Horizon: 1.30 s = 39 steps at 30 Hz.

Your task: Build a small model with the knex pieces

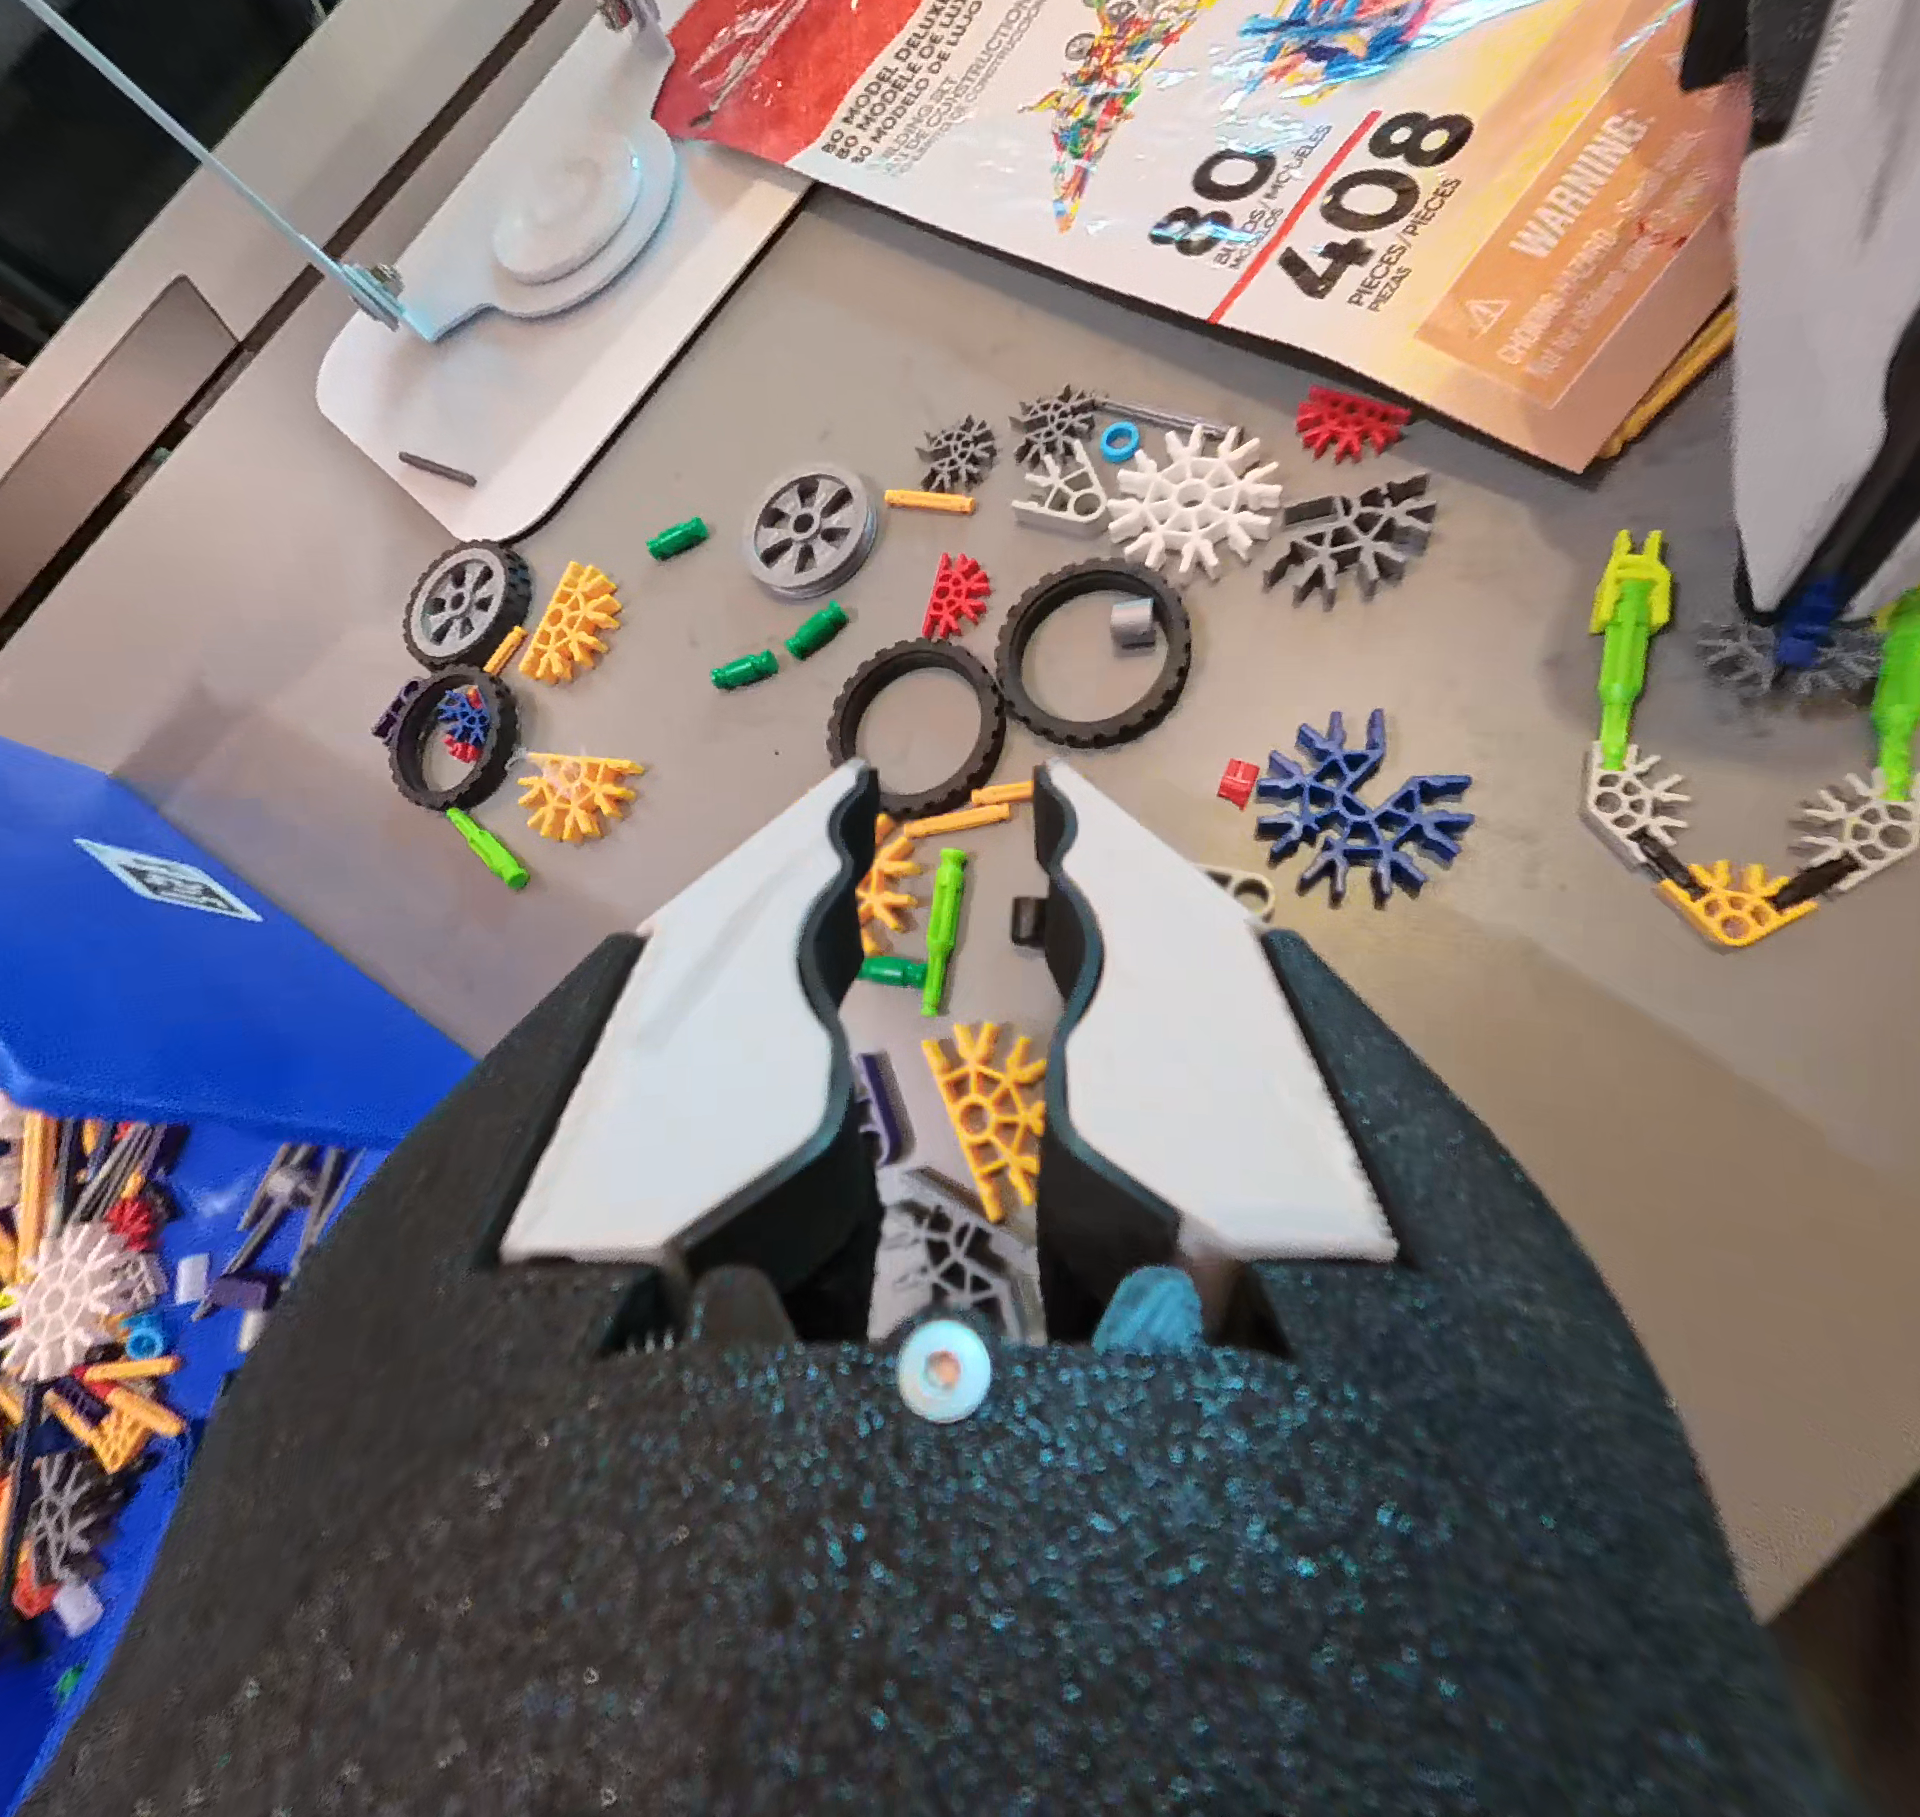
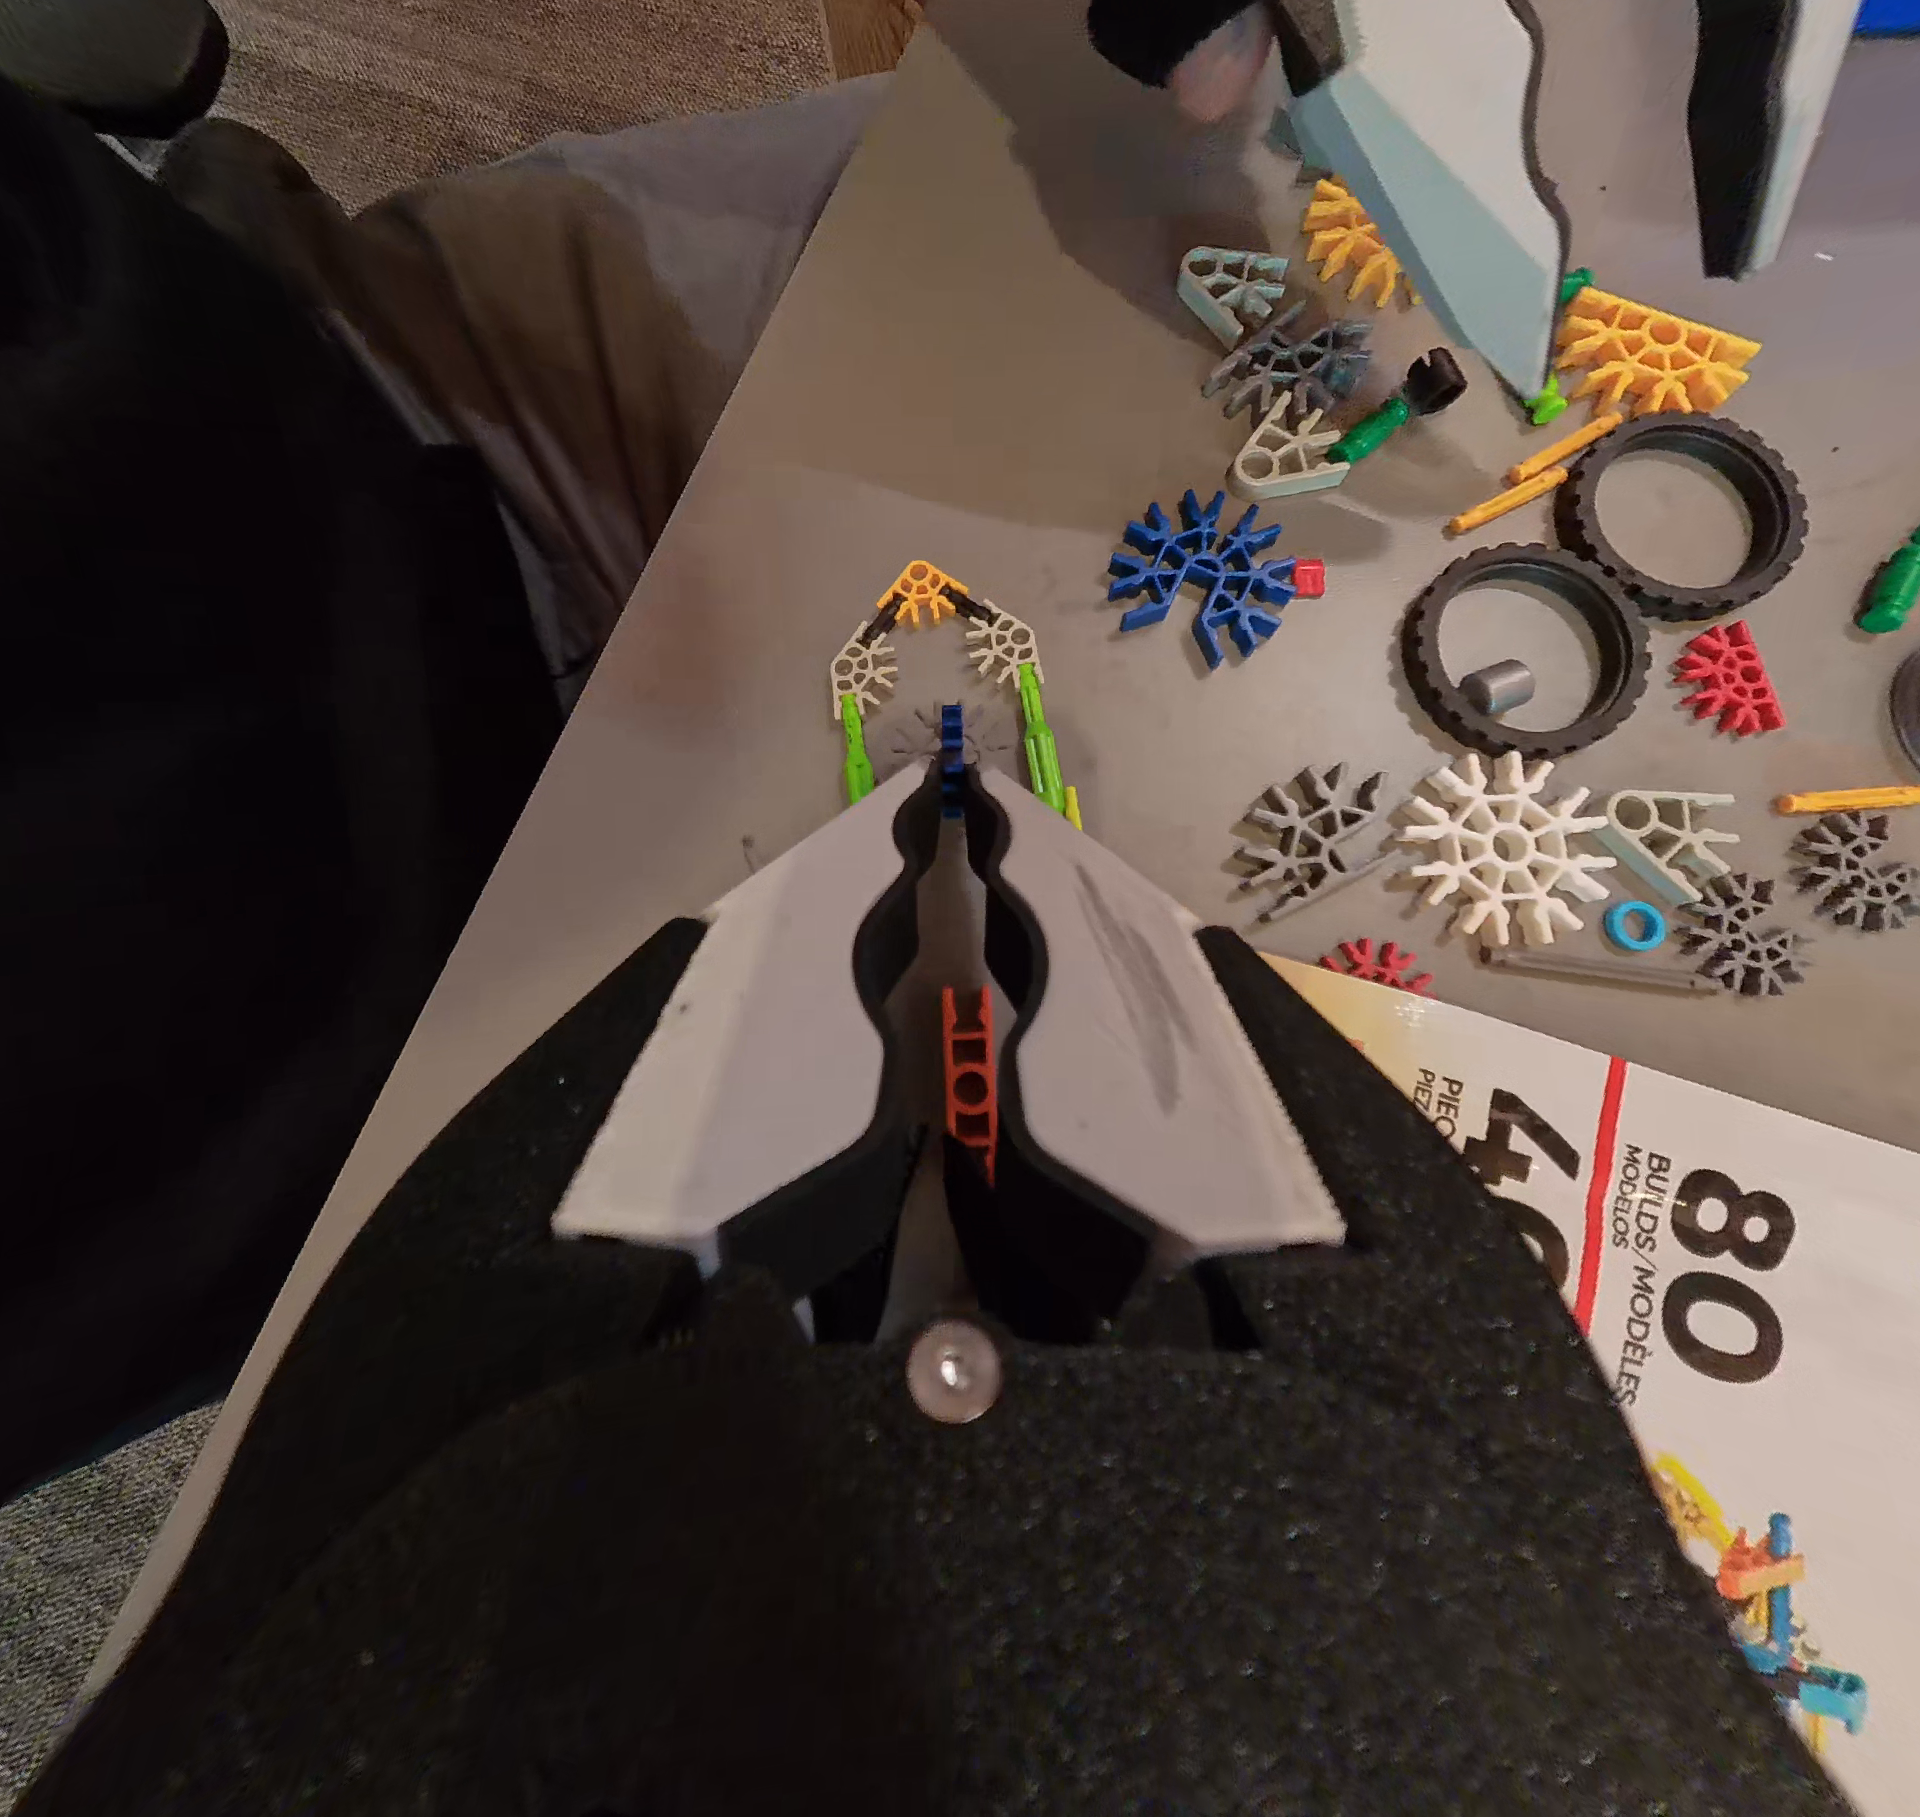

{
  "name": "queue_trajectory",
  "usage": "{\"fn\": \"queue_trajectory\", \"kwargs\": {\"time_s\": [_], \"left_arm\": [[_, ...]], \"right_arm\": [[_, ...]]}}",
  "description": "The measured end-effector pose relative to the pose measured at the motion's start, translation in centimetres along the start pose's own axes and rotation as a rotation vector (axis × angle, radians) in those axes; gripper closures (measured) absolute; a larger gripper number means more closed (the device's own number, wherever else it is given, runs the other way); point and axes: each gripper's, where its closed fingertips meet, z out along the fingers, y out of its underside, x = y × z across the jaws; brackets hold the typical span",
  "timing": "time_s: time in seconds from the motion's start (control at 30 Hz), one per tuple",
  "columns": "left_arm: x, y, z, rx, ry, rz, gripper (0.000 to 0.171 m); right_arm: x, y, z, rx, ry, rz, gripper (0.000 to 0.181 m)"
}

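The grey surface (image 1: 1455,1092) carries scattered plastic building pieces and a partly built chain (image 2: 940,645). The right gripper (image 2: 954,780) is clamped on a short blue rod (image 2: 952,728) at a grey connector (image 2: 920,733); the rod looks light, stiff and best held mid-shaft. The left gripper (image 1: 954,780) hangs empty, jaws apart, above a lime rod (image 1: 943,920).

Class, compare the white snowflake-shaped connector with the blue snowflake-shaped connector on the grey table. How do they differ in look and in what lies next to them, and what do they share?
The white snowflake connector is a single full round disc; the blue snowflake connector looks like two pieces interlocked, with a more irregular outline. A small red piece touches the blue one; a grey connector and a pale grey corner connector flank the white one. Both lie flat on the table, loose, with toothed radiating arms, apart from either gripper.
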Motion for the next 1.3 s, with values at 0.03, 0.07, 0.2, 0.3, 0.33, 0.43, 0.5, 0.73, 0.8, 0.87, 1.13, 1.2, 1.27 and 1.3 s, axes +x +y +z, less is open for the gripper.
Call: {"fn": "queue_trajectory", "kwargs": {"time_s": [0.03,0.07,0.2,0.3,0.33,0.43,0.5,0.73,0.8,0.87,1.13,1.2,1.27,1.3], "left_arm": [[0.0,0.1,0.2,-0.008,0.015,-0.009,0.144],[0.0,0.3,0.5,-0.017,0.027,-0.016,0.144],[-0.2,0.9,1.1,-0.040,0.046,-0.038,0.143],[-0.3,1.2,1.2,-0.050,0.057,-0.045,0.143],[-0.4,1.2,1.2,-0.048,0.056,-0.049,0.144],[-0.5,1.3,1.1,-0.064,0.064,-0.056,0.143],[-0.5,1.3,0.9,-0.070,0.069,-0.055,0.144],[-0.2,1.9,1.2,-0.121,0.085,-0.037,0.145],[-0.3,2.0,1.2,-0.130,0.093,-0.039,0.144],[0.1,1.5,1.3,-0.117,0.121,-0.049,0.144],[0.2,2.3,2.2,-0.178,0.134,-0.133,0.141],[0.1,2.3,2.3,-0.181,0.131,-0.132,0.142],[-0.1,2.3,2.4,-0.185,0.114,-0.123,0.144],[-0.3,2.3,2.5,-0.189,0.106,-0.123,0.143]], "right_arm": [[0.0,0.0,0.0,-0.001,-0.001,-0.001,0.179],[0.0,0.0,0.0,0.000,-0.002,-0.002,0.179],[-0.1,-0.2,0.0,0.009,-0.004,-0.007,0.179],[0.0,-0.2,-0.1,0.009,-0.002,-0.002,0.179],[0.0,-0.2,-0.1,0.008,0.001,-0.003,0.179],[-0.1,-0.4,-0.4,0.018,0.003,-0.007,0.179],[-0.2,-0.5,-0.5,0.022,0.000,-0.008,0.179],[-0.3,-0.3,-0.3,0.008,-0.006,-0.009,0.179],[-0.2,-0.3,-0.3,0.008,-0.005,-0.008,0.179],[-0.2,-0.3,-0.3,0.010,-0.005,-0.009,0.179],[-0.2,-0.4,-0.4,0.014,-0.002,-0.009,0.179],[-0.2,-0.4,-0.4,0.015,-0.002,-0.009,0.179],[-0.2,-0.4,-0.4,0.014,-0.002,-0.008,0.179],[-0.2,-0.4,-0.4,0.014,-0.002,-0.008,0.179]]}}
